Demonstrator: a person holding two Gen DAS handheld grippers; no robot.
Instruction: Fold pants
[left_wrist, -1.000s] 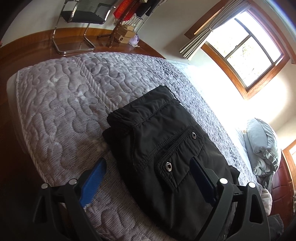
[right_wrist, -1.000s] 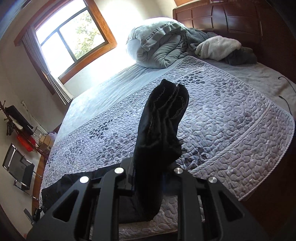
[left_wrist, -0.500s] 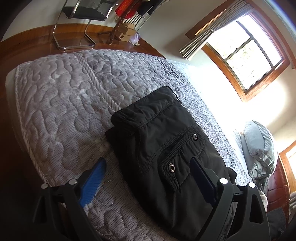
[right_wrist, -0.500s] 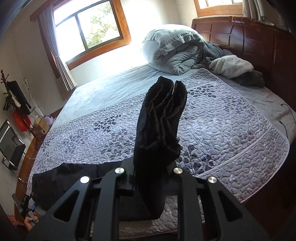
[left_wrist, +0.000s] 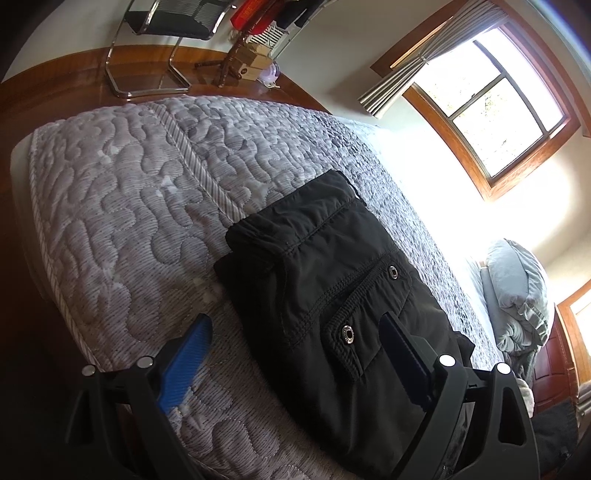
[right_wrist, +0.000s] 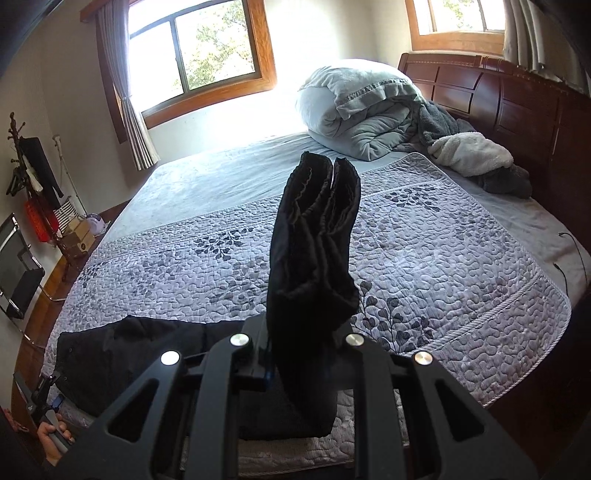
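Black pants (left_wrist: 332, 291) lie on the quilted grey bedspread (left_wrist: 122, 206), waistband end toward the bed's foot, a snap pocket facing up. My left gripper (left_wrist: 295, 354) is open and hovers over the waist part, one blue finger on each side. My right gripper (right_wrist: 301, 365) is shut on the pants' leg ends (right_wrist: 314, 251) and holds them up so that they stand above the bed. The rest of the pants (right_wrist: 129, 354) lies flat at the lower left of the right wrist view.
A bundled grey duvet (right_wrist: 362, 107) and a white fleece (right_wrist: 469, 151) sit by the wooden headboard (right_wrist: 517, 99). A chair (left_wrist: 166, 22) and boxes (left_wrist: 251, 62) stand on the wood floor beyond the bed's foot. A cable (right_wrist: 570, 258) lies at the bed's right edge.
My right gripper has turned and risen with the leg ends, now facing the headboard more squarely. The left gripper has shifted slightly and stays open over the waist.
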